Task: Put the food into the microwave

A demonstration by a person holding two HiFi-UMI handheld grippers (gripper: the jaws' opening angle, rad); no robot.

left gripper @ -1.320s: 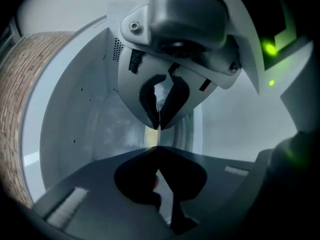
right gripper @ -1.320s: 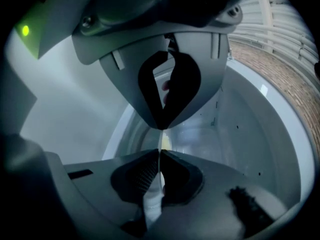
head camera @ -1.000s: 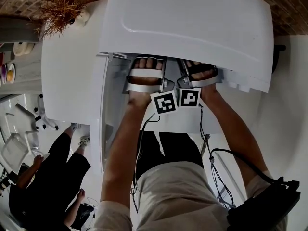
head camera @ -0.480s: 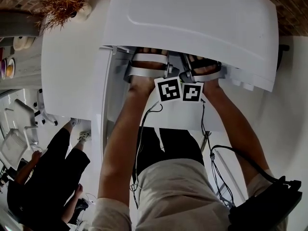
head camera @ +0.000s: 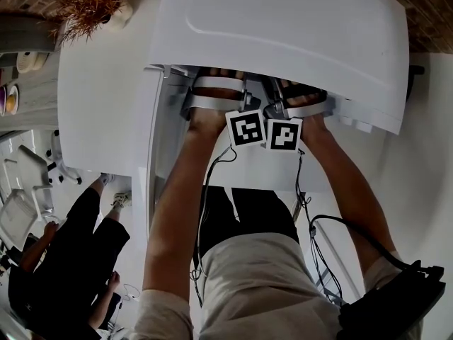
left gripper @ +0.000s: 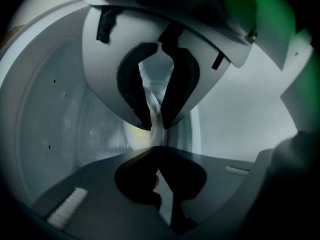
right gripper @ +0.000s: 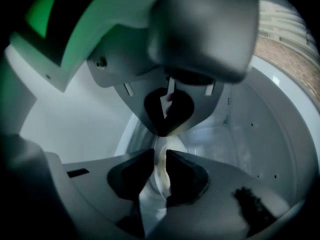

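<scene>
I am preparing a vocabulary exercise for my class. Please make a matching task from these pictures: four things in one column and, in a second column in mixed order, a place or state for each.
Things
1. left tool
2. dried plant
3. microwave
4. person in black

Places or states
A. top left corner of the head view
B. white, seen from above in the head view
C. shut on the rim of a white dish
D. lower left of the head view

Pairs: 1-C, 2-A, 3-B, 4-D
</scene>
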